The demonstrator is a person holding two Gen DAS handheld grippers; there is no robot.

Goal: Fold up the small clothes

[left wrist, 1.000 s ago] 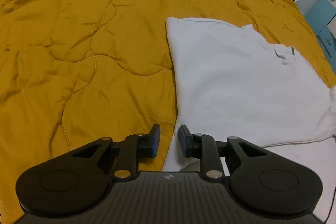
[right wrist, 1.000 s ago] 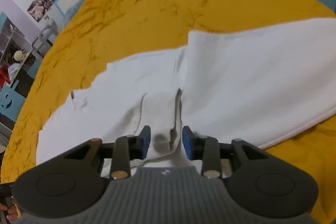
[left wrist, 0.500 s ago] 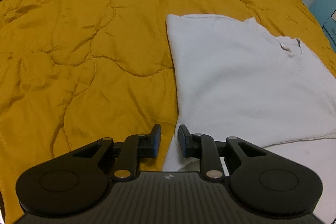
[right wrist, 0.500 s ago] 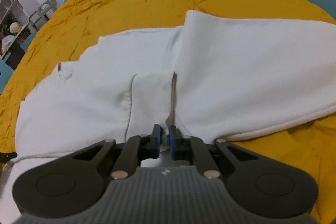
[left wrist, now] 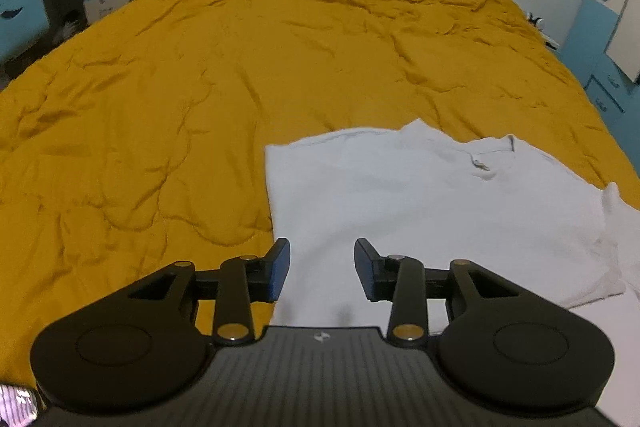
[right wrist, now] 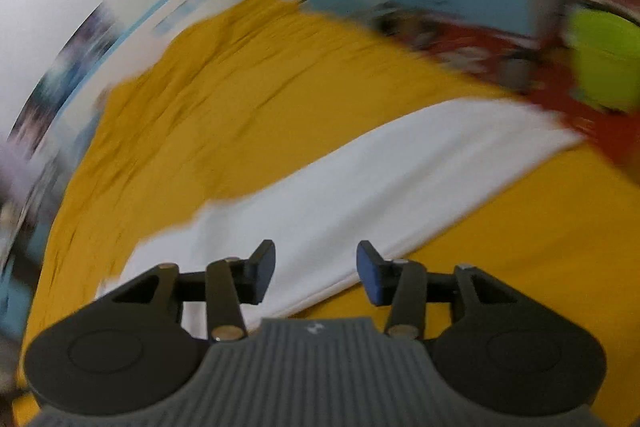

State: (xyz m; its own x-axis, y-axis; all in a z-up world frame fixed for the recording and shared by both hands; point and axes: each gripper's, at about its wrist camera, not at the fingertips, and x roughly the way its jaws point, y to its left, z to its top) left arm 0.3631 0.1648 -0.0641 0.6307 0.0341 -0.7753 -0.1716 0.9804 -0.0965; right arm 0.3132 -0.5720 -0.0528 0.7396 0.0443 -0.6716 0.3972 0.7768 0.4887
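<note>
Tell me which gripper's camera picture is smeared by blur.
The right gripper: its picture of the white garment and yellow quilt is streaked, while the left gripper gives a sharp one. Both jaws are opening, nothing between them.

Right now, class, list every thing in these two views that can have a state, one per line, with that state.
white garment: partly folded, lying flat on the bedspread, held by neither gripper.
yellow bedspread: spread out, wrinkled.
left gripper: fingers opening, nothing between them.
right gripper: fingers opening, nothing between them; view blurred.
</note>
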